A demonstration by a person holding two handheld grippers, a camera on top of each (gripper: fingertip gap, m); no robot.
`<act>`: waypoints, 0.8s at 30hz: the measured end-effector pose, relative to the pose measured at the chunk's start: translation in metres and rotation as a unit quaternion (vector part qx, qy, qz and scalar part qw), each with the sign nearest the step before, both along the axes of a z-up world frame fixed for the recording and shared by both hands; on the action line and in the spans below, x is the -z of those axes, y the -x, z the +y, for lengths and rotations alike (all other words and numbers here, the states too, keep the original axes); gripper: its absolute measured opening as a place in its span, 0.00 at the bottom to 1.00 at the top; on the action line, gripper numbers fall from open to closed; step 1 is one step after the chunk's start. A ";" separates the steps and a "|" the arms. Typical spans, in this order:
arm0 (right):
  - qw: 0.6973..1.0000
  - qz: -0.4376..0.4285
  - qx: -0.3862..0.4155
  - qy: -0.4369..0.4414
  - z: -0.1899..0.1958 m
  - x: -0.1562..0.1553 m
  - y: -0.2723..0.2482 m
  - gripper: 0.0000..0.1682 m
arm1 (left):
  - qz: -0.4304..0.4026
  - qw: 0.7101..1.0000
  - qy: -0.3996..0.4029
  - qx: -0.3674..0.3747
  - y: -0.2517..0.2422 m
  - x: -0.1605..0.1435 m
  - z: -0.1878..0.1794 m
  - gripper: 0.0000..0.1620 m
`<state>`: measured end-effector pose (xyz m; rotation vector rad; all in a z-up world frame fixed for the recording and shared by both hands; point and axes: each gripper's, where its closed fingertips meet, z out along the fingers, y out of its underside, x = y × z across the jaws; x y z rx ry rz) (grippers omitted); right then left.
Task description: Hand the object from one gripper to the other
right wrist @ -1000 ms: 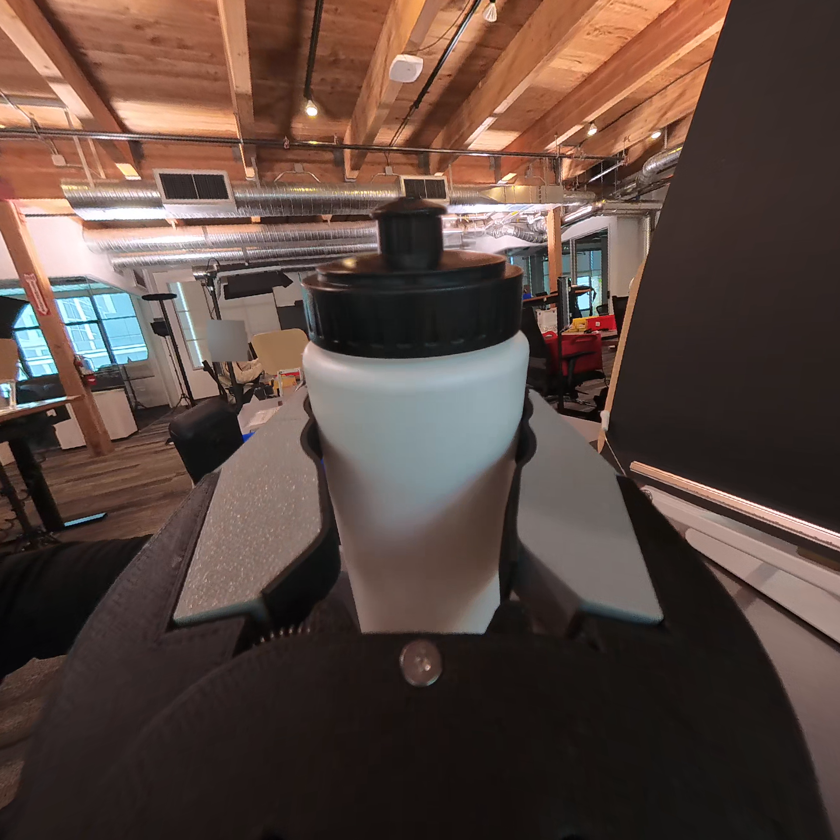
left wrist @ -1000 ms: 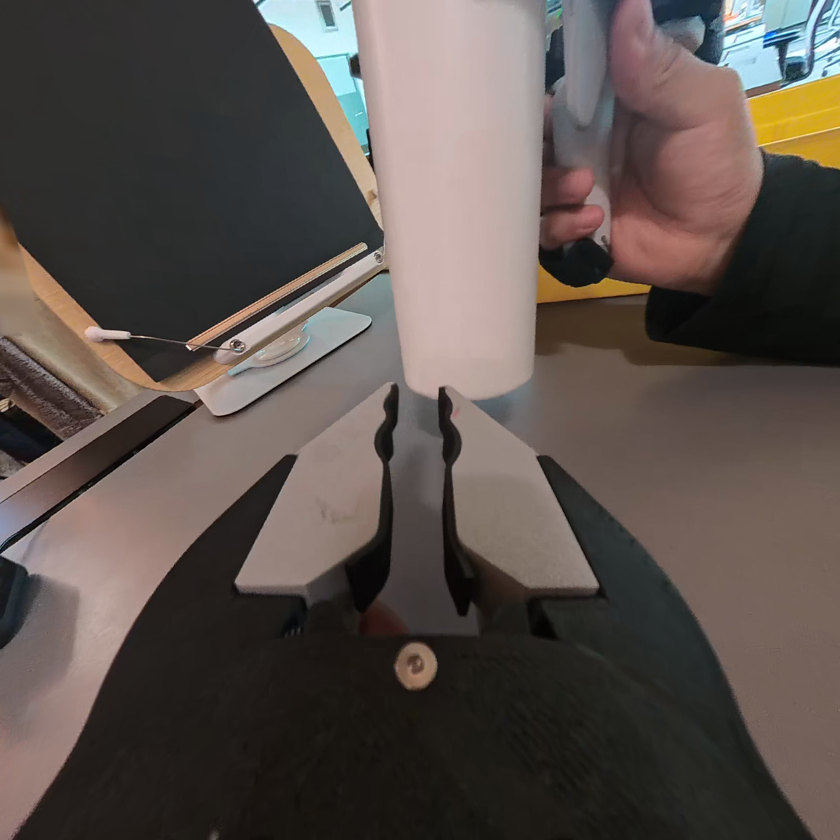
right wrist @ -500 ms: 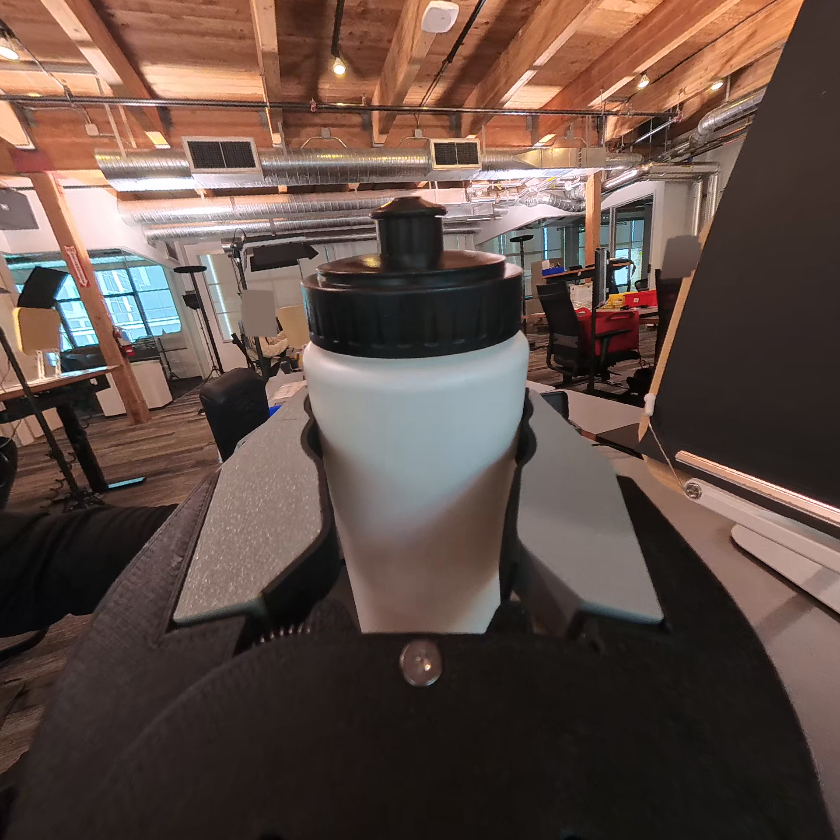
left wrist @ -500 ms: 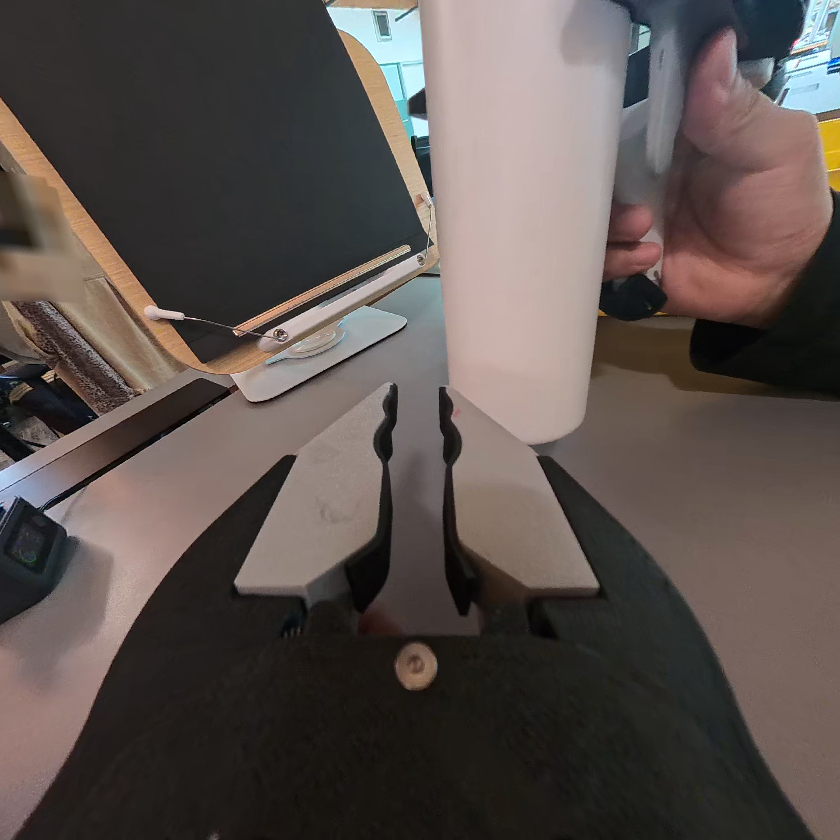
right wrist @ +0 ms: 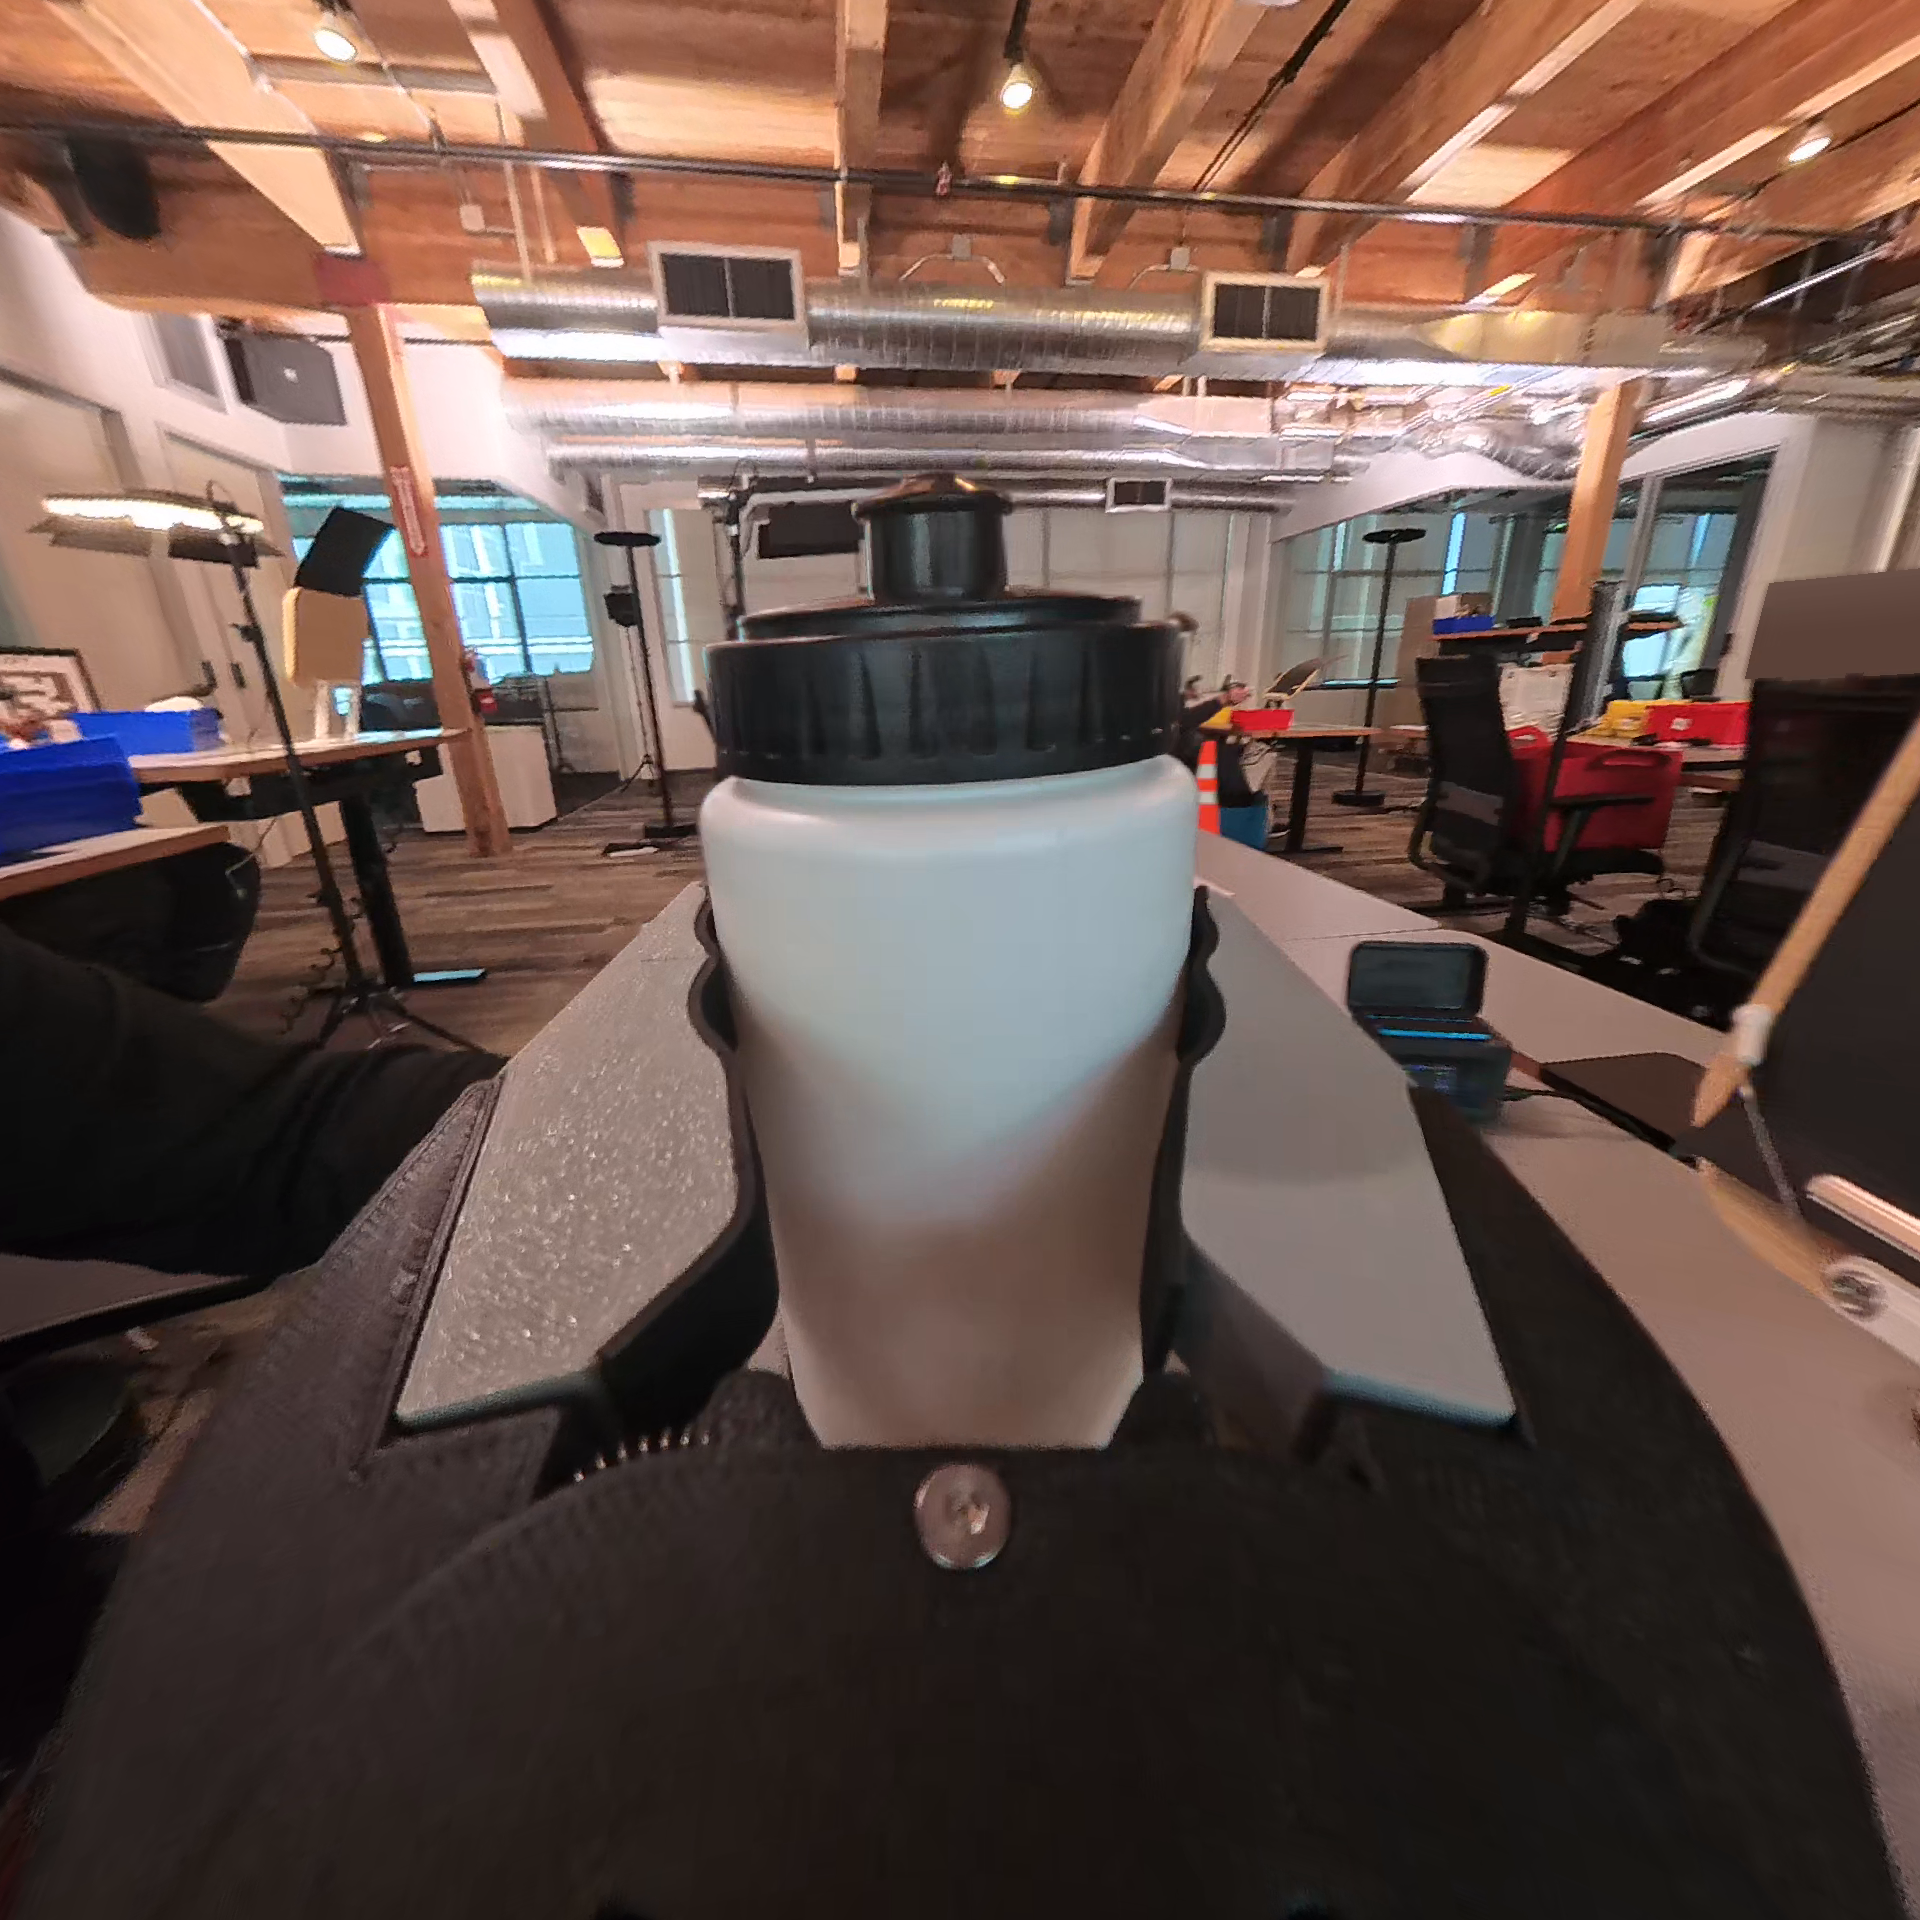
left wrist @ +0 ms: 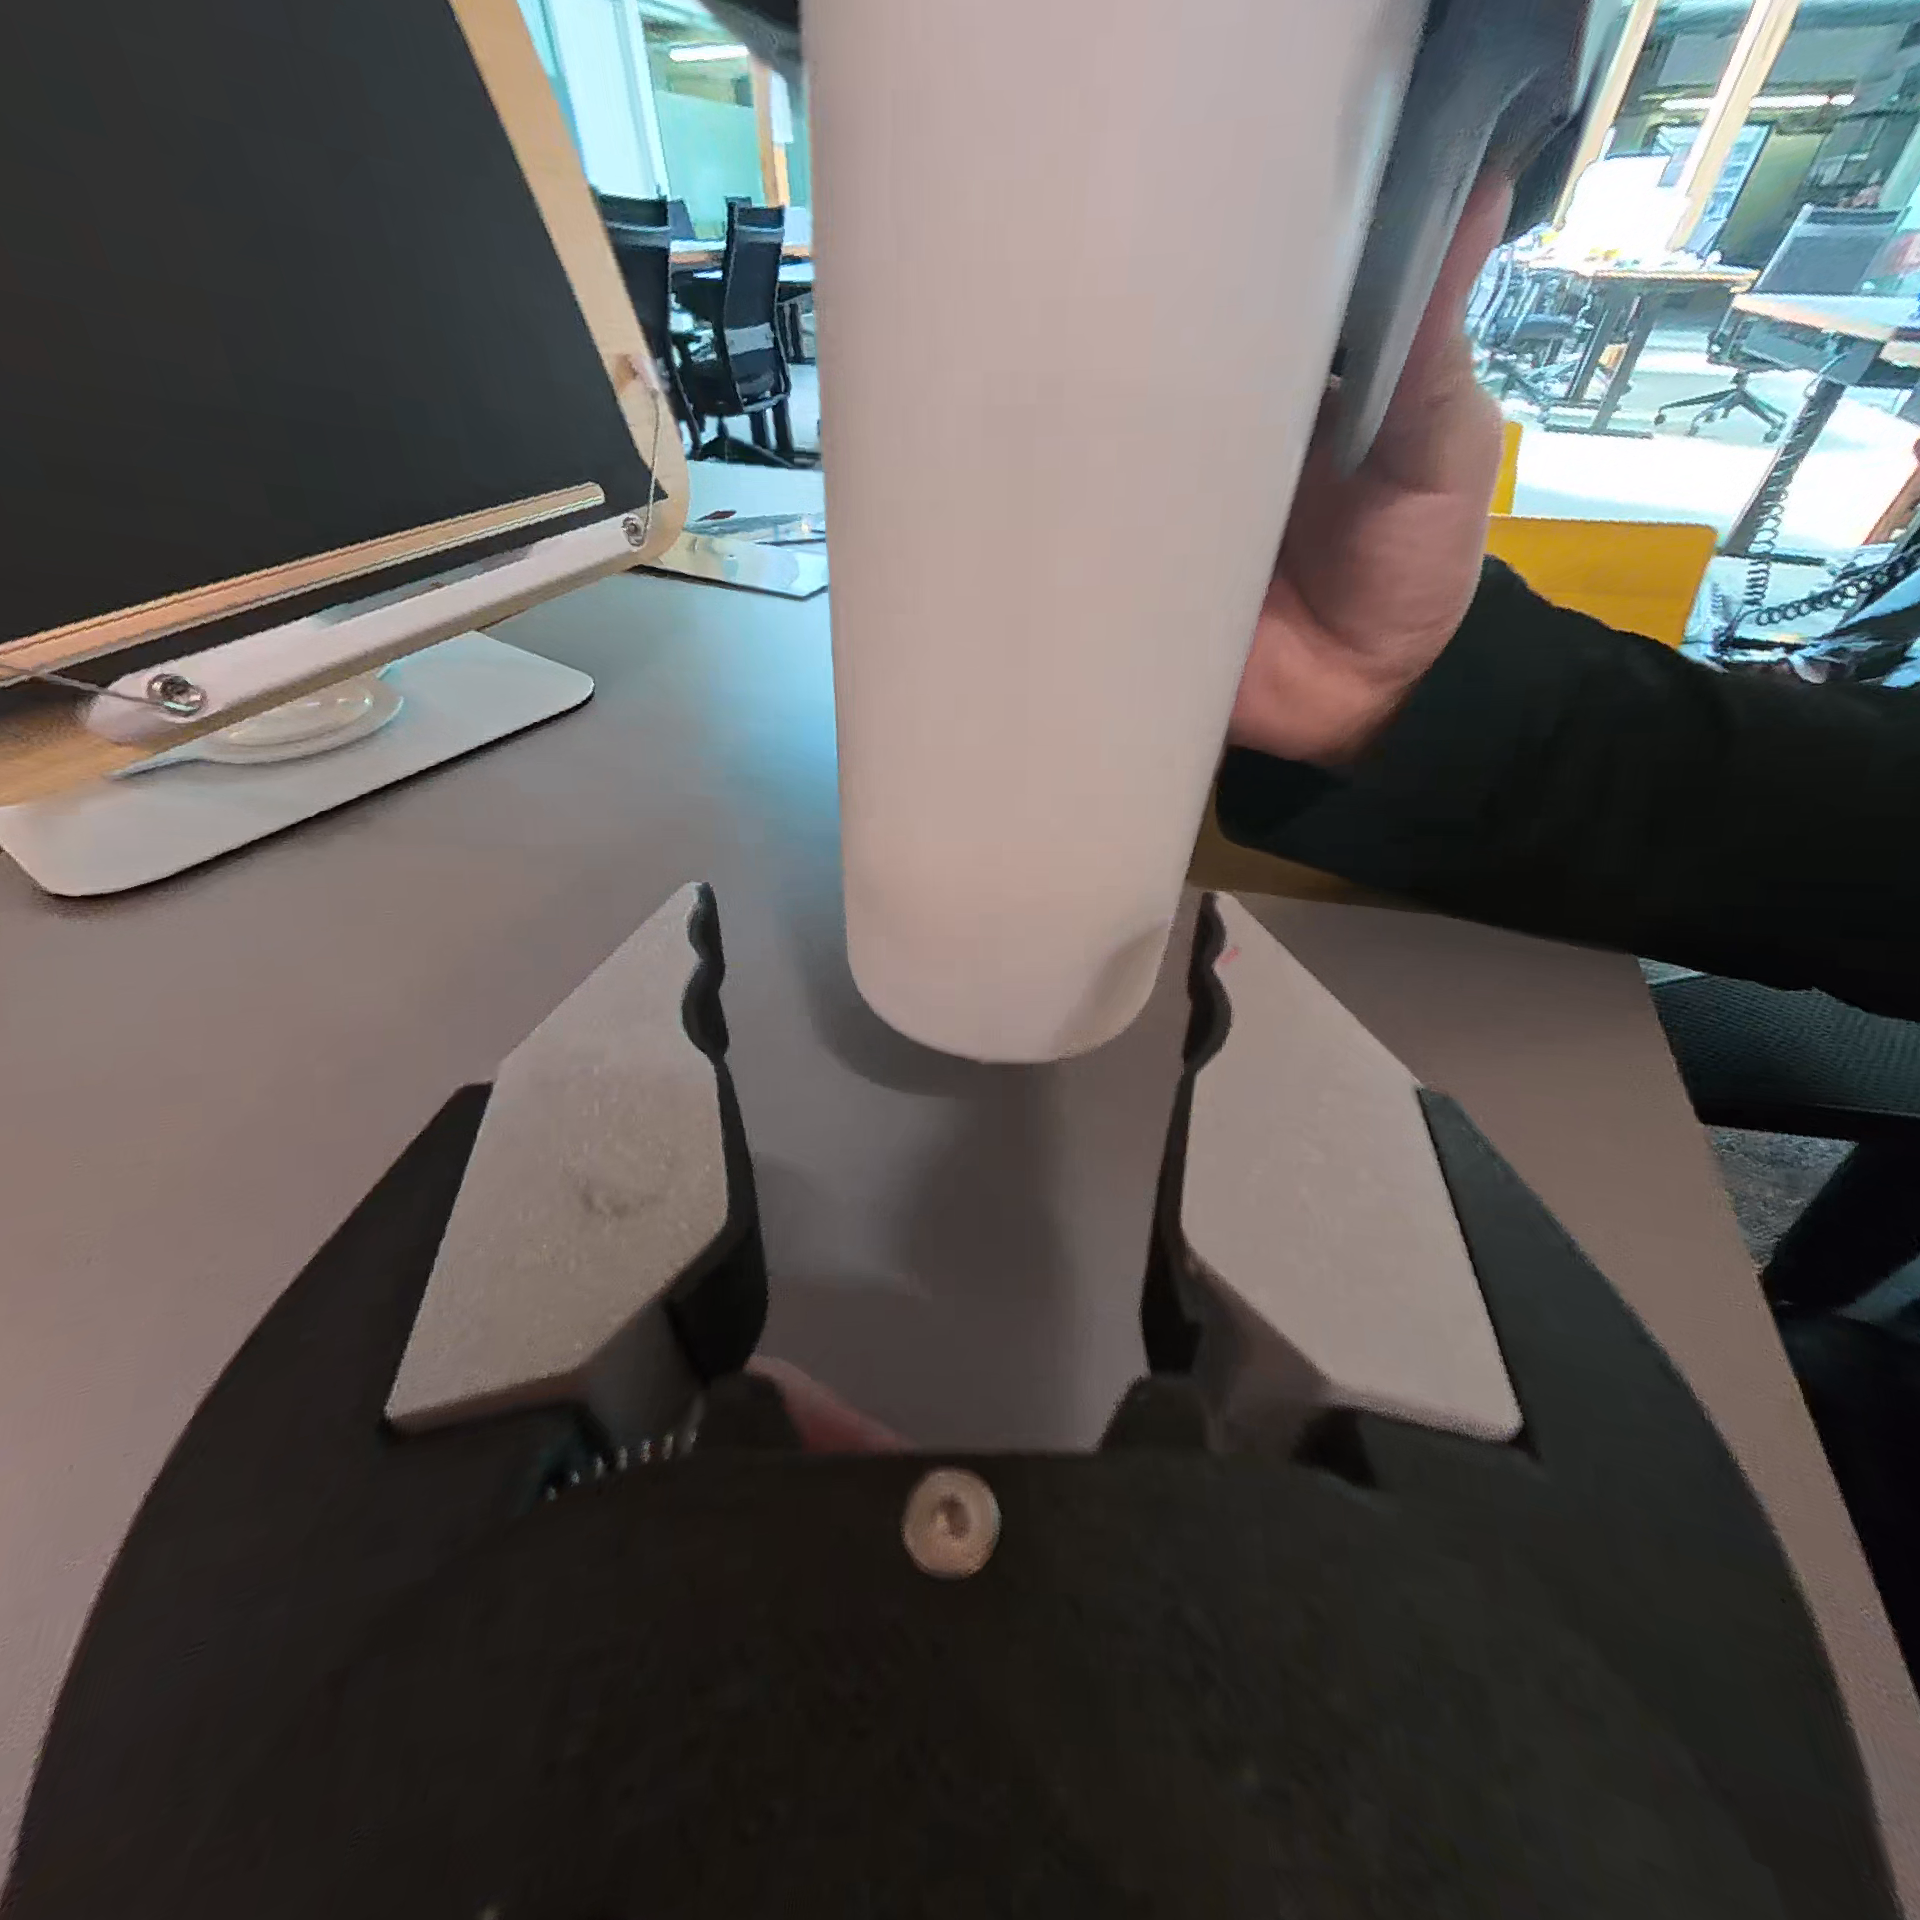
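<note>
A white plastic bottle (right wrist: 951,1060) with a black screw cap and spout stands upright between the fingers of my right gripper (right wrist: 951,966), which is shut on its upper body. In the left wrist view the same bottle (left wrist: 1039,520) hangs just above the grey table, with its base between the fingertips of my left gripper (left wrist: 954,971). The left jaws are wide open and do not touch the bottle. A hand (left wrist: 1382,582) in a black sleeve holds the right gripper behind the bottle.
A black board on a wooden stand with a white base (left wrist: 312,758) stands at the left of the grey table (left wrist: 416,987). The table edge runs down the right side. A small dark case (right wrist: 1423,1013) lies on the table in the right wrist view. The grippers' ends are close to 12 cm from one another.
My left gripper has opened from nearly shut to wide. The bottle base has come in between its fingertips. The right gripper has kept its hold and swung round with the bottle.
</note>
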<state>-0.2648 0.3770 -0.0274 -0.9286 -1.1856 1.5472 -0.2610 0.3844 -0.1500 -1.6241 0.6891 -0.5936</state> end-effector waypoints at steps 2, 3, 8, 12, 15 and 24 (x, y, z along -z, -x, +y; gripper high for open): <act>1.000 -0.011 -0.023 -0.002 -0.010 0.005 0.005 0.50 | 0.005 1.000 -0.014 0.008 -0.004 -0.002 -0.003 0.56; 0.999 -0.018 -0.030 -0.006 -0.015 0.008 0.009 0.50 | 0.008 1.000 -0.023 0.013 -0.006 -0.003 -0.005 0.56; 0.997 -0.059 -0.045 -0.027 -0.036 0.027 0.028 0.50 | 0.030 0.997 -0.064 0.029 -0.017 -0.007 -0.013 0.56; 0.995 -0.076 -0.064 -0.033 -0.049 0.036 0.036 0.50 | 0.038 0.995 -0.084 0.030 -0.019 -0.010 -0.016 0.56; 0.995 -0.075 -0.059 -0.040 -0.051 0.038 0.039 0.50 | 0.021 0.996 -0.074 0.033 -0.019 -0.013 -0.016 0.57; 0.994 -0.073 -0.063 -0.045 -0.059 0.043 0.045 0.50 | 0.007 0.996 -0.087 0.034 -0.018 -0.021 -0.018 0.61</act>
